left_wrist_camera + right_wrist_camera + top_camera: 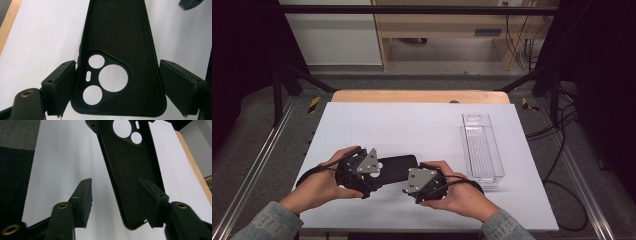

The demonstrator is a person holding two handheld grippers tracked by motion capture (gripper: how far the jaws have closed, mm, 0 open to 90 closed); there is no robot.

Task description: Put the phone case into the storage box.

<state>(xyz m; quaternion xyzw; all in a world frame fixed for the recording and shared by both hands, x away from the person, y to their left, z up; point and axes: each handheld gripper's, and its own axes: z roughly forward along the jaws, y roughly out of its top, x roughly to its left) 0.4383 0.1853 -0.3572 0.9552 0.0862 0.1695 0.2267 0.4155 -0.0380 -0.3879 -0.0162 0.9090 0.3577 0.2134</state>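
I see the black phone case (398, 167) lying flat on the white desk (412, 125), between my two claws. My left claw (117, 82) sits wide around its camera-hole end. My right claw (115, 202) is open too. A clear box (482, 148) stands nearby.

No text, label, brand or number can be read anywhere. The black phone case (120, 50) bears no markings.

Left hand-held gripper (379, 172): gripped in left hand (319, 185), jaws spread wide. Right hand-held gripper (406, 189): in right hand (459, 192), jaws likewise apart, facing the left.
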